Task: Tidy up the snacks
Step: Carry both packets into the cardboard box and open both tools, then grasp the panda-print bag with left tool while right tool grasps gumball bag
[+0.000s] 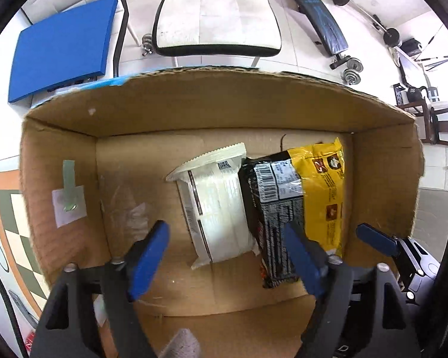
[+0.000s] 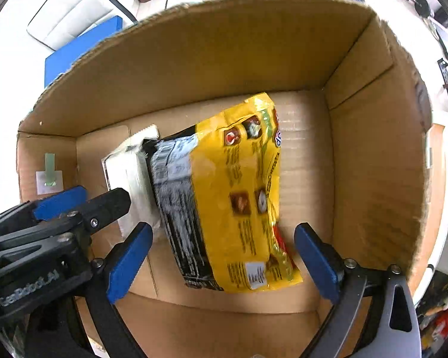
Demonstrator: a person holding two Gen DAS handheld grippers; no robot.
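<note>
An open cardboard box point(image 1: 224, 104) point(image 2: 224, 53) holds three snack packets lying side by side. A white packet point(image 1: 218, 203) point(image 2: 125, 164) is on the left, a black one point(image 1: 271, 208) point(image 2: 179, 203) in the middle, and a yellow one point(image 1: 328, 197) point(image 2: 239, 194) leans over the black one on the right. My left gripper point(image 1: 225, 261) hangs open above the white and black packets without touching them. My right gripper point(image 2: 224, 261) stands open astride the yellow packet, its pads clear of it. One right finger point(image 1: 376, 238) shows by the box's right wall.
Behind the box are a blue flat pad point(image 1: 62, 47), a white chair point(image 1: 218, 15), a weight bench point(image 1: 319, 15) and dumbbells point(image 1: 352, 68) on the floor. A checkered mat point(image 1: 12, 208) lies left of the box. The box's left floor point(image 1: 128, 197) is bare.
</note>
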